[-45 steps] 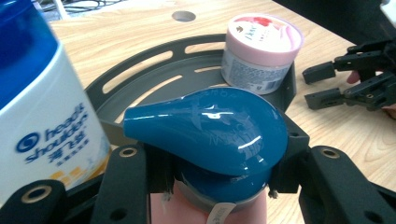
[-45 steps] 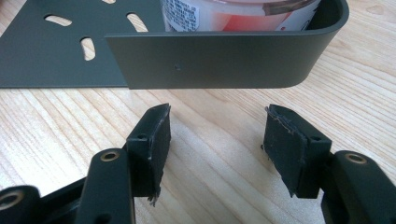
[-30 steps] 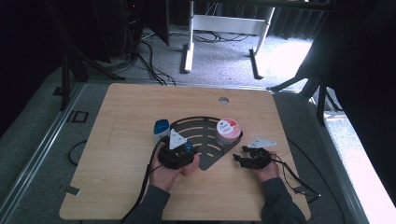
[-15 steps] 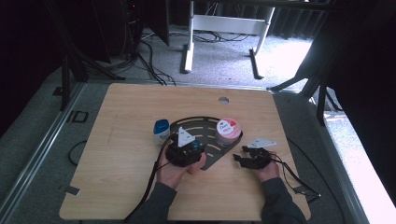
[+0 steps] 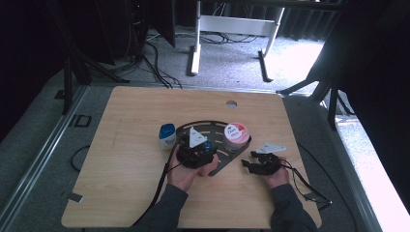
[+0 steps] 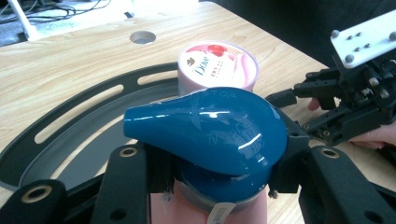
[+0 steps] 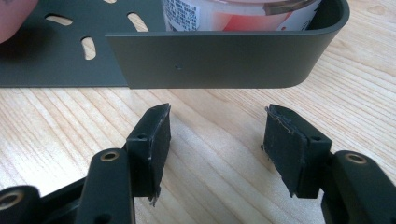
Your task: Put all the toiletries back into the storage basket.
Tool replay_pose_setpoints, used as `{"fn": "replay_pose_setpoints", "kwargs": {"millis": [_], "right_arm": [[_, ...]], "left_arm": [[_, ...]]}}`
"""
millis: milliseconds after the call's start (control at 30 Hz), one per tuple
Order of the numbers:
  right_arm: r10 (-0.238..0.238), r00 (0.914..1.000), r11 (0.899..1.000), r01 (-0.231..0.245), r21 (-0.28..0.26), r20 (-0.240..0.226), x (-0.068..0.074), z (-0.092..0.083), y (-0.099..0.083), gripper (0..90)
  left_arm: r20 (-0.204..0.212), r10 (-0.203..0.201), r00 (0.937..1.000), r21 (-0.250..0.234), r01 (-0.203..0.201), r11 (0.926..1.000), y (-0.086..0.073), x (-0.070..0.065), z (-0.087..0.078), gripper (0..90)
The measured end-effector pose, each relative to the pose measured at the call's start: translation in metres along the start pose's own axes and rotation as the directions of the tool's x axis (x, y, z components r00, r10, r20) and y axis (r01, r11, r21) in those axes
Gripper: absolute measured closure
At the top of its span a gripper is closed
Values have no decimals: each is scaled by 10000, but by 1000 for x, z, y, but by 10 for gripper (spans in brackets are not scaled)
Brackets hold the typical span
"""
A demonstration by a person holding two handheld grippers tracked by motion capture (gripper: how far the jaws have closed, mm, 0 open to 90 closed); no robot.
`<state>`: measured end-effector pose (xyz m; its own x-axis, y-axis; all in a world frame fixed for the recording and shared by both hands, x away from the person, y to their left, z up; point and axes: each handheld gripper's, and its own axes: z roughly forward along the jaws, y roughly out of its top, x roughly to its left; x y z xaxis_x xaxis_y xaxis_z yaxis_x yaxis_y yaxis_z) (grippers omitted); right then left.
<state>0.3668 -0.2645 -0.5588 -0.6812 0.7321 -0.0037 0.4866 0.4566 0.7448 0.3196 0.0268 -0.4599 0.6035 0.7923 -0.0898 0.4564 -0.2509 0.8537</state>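
Glossy teal plastic cap; matt dark metal tray; wood-grain table.

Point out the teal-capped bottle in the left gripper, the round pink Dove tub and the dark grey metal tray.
teal-capped bottle (image 6: 205, 128), left gripper view, glossy cap top.
round pink Dove tub (image 6: 217, 65), left gripper view, lid.
dark grey metal tray (image 7: 215, 58), right gripper view, front wall.

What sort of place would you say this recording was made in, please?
Probably a lab or recording studio rather than a home: a bare wooden table on grey carpet, loose cables on the floor, and dark curtains behind.
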Motion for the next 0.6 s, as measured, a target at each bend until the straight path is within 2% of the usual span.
{"fn": "replay_pose_setpoints", "kwargs": {"millis": [600], "right_arm": [[-21, 10000, 10000, 21, 5, -13, 0, 0, 0, 410]], "left_arm": [[-444, -102, 9990, -70, 99, 9999, 20, 9, 22, 527]]}}
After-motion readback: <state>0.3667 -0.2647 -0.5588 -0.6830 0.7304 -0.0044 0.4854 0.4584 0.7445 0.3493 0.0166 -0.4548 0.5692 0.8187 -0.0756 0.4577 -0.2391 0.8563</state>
